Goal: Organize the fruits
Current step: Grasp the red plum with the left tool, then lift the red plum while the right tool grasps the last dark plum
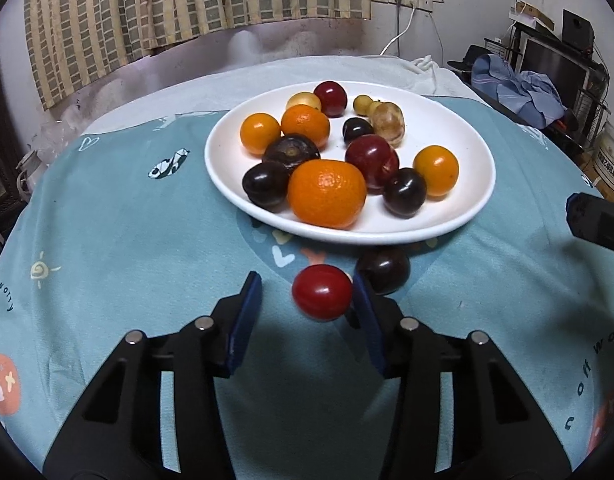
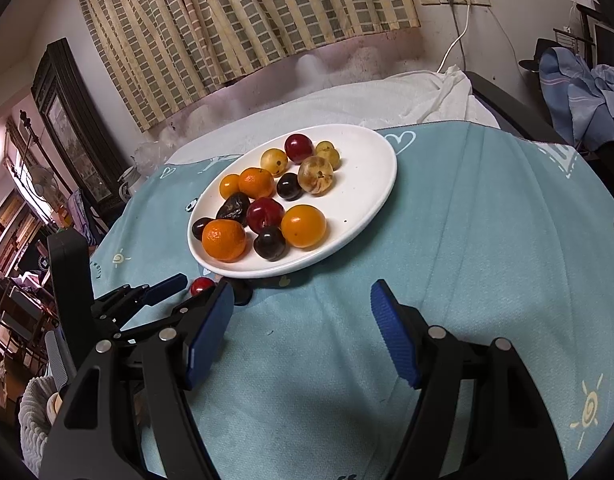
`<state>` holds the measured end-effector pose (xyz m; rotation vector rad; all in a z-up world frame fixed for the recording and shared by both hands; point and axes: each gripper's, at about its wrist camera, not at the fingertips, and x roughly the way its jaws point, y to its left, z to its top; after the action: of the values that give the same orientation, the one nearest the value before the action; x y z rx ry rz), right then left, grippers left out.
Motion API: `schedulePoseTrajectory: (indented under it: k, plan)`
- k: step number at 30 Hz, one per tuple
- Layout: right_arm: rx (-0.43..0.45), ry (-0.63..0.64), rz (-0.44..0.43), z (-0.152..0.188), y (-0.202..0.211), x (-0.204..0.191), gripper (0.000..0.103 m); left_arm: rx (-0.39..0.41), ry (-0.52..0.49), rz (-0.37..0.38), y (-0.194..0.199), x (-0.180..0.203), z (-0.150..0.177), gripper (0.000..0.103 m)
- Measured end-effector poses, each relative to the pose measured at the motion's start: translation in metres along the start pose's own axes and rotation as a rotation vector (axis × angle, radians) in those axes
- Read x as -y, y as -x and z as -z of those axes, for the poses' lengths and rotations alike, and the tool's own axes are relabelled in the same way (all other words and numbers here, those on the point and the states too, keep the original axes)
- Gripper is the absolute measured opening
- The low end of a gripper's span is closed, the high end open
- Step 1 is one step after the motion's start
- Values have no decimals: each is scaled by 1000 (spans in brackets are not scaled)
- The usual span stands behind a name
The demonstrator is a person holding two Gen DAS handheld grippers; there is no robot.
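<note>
A white plate (image 1: 459, 220) on the teal cloth holds several fruits: oranges, red and dark plums, yellow ones. It also shows in the right wrist view (image 2: 371, 200). My left gripper (image 1: 307, 292) is open, with a red plum (image 1: 322, 291) on the cloth between its fingers, close against the right pad. A dark plum (image 1: 385, 269) lies just behind it by the plate's near rim. My right gripper (image 2: 301, 304) is open and empty over bare cloth to the right. In the right wrist view the left gripper (image 2: 195, 284) and the red plum (image 2: 201, 286) show at the left.
The teal cloth (image 1: 127, 240) covers a round table; a white cloth (image 2: 427, 96) lies at its far side. Checked curtains (image 1: 167, 4) hang behind. Clothes and shelves (image 1: 527, 88) stand at the right, furniture (image 2: 67, 140) at the left.
</note>
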<state>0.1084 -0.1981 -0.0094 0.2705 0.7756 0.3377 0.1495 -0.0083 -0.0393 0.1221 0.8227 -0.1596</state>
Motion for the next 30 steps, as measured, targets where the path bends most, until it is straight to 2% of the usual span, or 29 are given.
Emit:
schedulePoseTrajectory:
  k: [4, 8, 11, 14, 17, 22, 25, 27, 30]
  plan:
    - [-2, 1, -1, 1, 0, 0, 71, -18, 0, 28, -4, -1, -1, 37]
    - [-6, 9, 2, 0, -1, -2, 71, -42, 25, 53, -11, -5, -3, 36]
    - [-5, 22, 4, 0, -1, -3, 71, -39, 37, 75, -11, -6, -2, 31]
    - [-12, 32, -2, 0, -1, -4, 71, -5, 34, 61, -4, -6, -2, 30]
    - [-27, 52, -7, 1, -3, -8, 71, 42, 43, 7, 17, -15, 0, 30]
    - [-70, 152, -2, 13, -16, -31, 71, 127, 163, -78, 58, -55, 0, 30]
    - [-105, 189, 35, 17, -37, -51, 71, 128, 218, -71, 62, -72, 3, 30]
    - [-123, 178, 56, 15, -49, -60, 65, 121, 240, -63, 59, -78, 3, 30]
    - [-152, 180, 107, 13, -73, -74, 62, 114, 264, -50, 55, -85, 3, 30]
